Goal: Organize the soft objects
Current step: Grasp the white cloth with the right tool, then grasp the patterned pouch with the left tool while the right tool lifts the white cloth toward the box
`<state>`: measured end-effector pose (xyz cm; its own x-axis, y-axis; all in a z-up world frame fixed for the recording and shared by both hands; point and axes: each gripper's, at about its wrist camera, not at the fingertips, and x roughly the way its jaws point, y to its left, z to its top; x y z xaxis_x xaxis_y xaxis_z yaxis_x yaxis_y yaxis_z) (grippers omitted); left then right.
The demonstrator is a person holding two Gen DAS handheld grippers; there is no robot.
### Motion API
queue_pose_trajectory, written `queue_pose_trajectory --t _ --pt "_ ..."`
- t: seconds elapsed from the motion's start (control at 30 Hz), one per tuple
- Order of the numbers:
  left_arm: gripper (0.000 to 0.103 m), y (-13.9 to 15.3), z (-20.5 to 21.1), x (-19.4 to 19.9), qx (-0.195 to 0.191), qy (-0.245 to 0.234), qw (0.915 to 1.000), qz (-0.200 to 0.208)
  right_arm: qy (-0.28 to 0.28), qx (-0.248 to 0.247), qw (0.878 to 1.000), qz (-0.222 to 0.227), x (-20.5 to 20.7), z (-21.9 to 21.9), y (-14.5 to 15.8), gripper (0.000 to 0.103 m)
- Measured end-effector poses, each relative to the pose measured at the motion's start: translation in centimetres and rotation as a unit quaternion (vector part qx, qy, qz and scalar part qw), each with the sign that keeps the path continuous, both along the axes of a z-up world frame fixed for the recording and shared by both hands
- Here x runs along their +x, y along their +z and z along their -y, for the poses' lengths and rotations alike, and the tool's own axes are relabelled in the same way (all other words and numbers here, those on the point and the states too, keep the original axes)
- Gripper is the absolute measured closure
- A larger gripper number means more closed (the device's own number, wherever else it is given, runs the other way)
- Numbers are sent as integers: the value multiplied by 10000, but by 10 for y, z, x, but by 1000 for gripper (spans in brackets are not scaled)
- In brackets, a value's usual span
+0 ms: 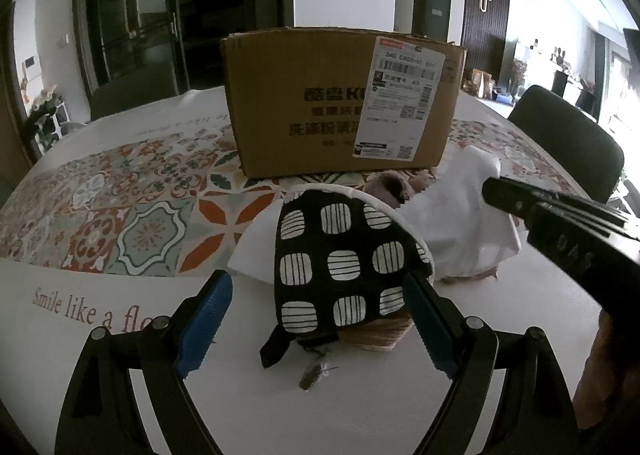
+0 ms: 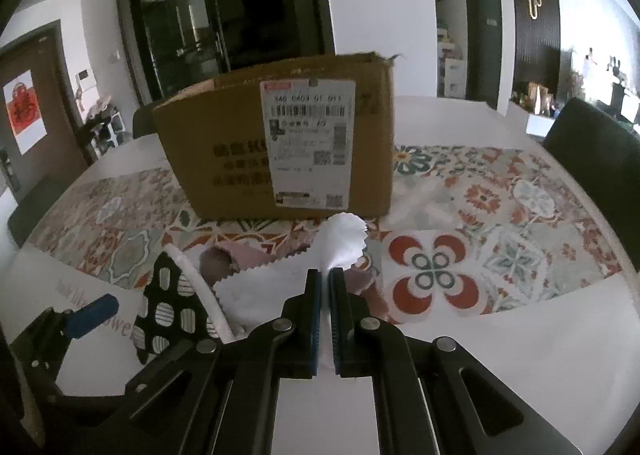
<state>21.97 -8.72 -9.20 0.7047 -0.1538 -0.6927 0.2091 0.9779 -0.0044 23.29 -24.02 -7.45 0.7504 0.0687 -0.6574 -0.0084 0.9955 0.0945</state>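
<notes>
The right tongs are clamped on a white cloth, its pinked edge fanning out past the tips. The left tongs stand open, their blue pads either side of a black mitt with white squares, not closed on it. Mitt, white cloth and a pink cloth lie heaped together near the counter's front edge. Behind them, toward the middle, stands a box.
</notes>
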Motion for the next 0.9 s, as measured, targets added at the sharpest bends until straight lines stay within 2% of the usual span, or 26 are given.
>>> queue_pose_trajectory --t 0.3,0.5,0.63,0.8,0.9 --pt "15 1 8 -3 12 -226 9997 22 -137 55 9999 -63 -5 8 -1 97" --pt "10 1 19 6 155 -415 9990 105 -165 171 9995 -191 -6 14 -8 97" --pt "10 1 25 15 130 -420 9990 98 -203 238 9992 -250 -5 18 -12 97" --pt "10 -6 34 21 330 -345 9988 119 -241 300 9988 -294 -5 22 -15 97" --pt "13 -7 32 22 310 -319 9989 169 -244 322 9987 -307 -5 22 -16 97"
